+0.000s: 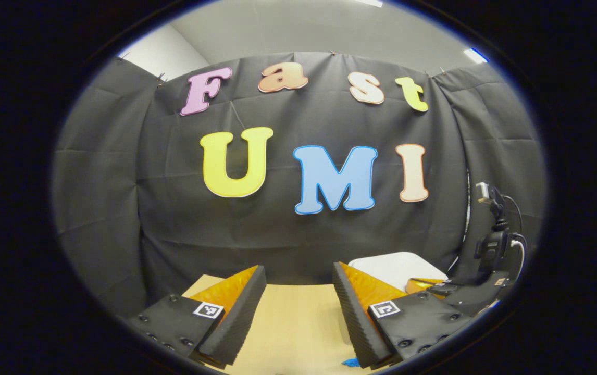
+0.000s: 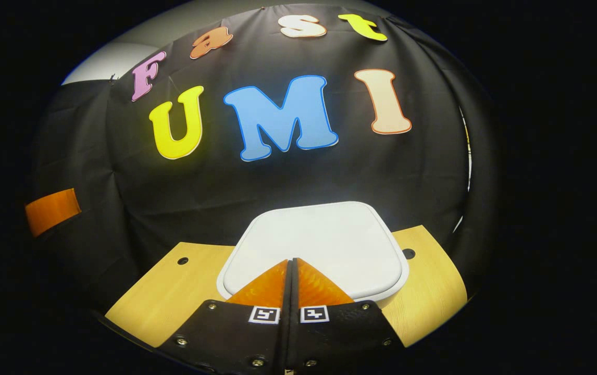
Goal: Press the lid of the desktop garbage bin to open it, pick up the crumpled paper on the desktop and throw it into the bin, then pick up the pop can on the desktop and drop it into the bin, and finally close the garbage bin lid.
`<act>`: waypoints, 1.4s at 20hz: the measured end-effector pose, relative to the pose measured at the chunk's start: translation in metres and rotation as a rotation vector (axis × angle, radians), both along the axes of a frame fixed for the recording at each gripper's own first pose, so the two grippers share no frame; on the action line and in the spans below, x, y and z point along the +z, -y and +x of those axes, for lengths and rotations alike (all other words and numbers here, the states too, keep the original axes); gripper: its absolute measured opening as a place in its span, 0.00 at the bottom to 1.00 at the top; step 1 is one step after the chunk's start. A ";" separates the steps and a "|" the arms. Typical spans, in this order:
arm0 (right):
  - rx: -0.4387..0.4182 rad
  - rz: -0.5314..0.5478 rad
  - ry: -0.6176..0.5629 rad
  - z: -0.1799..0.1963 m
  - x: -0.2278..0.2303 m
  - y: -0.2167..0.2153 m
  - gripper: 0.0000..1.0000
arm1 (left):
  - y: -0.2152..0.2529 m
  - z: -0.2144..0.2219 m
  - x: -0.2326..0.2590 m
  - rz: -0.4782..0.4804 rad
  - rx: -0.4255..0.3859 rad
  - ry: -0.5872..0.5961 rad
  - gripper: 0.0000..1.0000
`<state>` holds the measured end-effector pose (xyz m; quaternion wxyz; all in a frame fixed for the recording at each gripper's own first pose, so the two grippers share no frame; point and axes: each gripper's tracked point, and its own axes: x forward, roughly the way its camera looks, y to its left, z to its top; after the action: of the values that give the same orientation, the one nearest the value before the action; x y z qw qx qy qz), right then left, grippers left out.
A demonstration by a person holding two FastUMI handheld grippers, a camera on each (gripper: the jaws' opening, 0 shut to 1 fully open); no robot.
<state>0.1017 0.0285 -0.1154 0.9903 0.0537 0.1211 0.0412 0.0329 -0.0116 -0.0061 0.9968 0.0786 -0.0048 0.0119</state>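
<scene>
My right gripper [image 2: 292, 263] has its fingers pressed together on nothing, tips over the near edge of the bin's white lid [image 2: 324, 239], which lies flat at 12 o'clock. My left gripper [image 1: 298, 291] gapes wide, empty, above the wooden desktop [image 1: 288, 323], bin at 2 o'clock

I see a light wooden tabletop [image 2: 428, 271] with a rounded far edge and two small dark holes [image 2: 182, 260] near its back corners. Behind it hangs the booth's black cloth wall [image 1: 121, 198], creased in folds. Above the cloth, in the left gripper view, a pale grey ceiling [image 1: 298, 26] carries a bright light panel [image 1: 474, 55] at upper right.
</scene>
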 end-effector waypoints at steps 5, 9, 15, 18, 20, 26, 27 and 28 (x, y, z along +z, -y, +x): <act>0.007 0.059 -0.021 -0.001 -0.004 -0.003 0.01 | 0.007 0.000 -0.005 -0.010 -0.020 -0.013 0.87; 0.024 0.034 0.001 0.005 0.000 -0.005 0.00 | 0.014 -0.001 -0.007 -0.017 -0.033 -0.018 0.84; 0.011 0.058 -0.002 -0.006 0.011 -0.004 0.02 | 0.007 -0.005 -0.010 -0.006 -0.022 -0.023 0.84; 0.008 0.041 0.056 -0.017 0.035 -0.005 0.03 | 0.009 -0.005 -0.015 0.009 -0.024 -0.024 0.85; 0.009 0.022 0.095 -0.021 0.051 -0.005 0.02 | 0.013 -0.005 -0.021 0.008 -0.034 -0.031 0.84; 0.001 0.019 0.144 -0.034 0.075 0.003 0.02 | 0.027 -0.008 -0.041 -0.012 -0.066 -0.063 0.85; -0.001 0.018 0.144 -0.038 0.076 0.005 0.02 | 0.028 -0.009 -0.044 -0.009 -0.069 -0.068 0.84; -0.003 0.019 0.146 -0.039 0.077 0.006 0.03 | 0.029 -0.010 -0.047 -0.010 -0.071 -0.073 0.84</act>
<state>0.0627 0.0221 -0.0381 0.9960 0.0602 0.0479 0.0447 0.0224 -0.0401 -0.0534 0.9965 0.0740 0.0287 -0.0261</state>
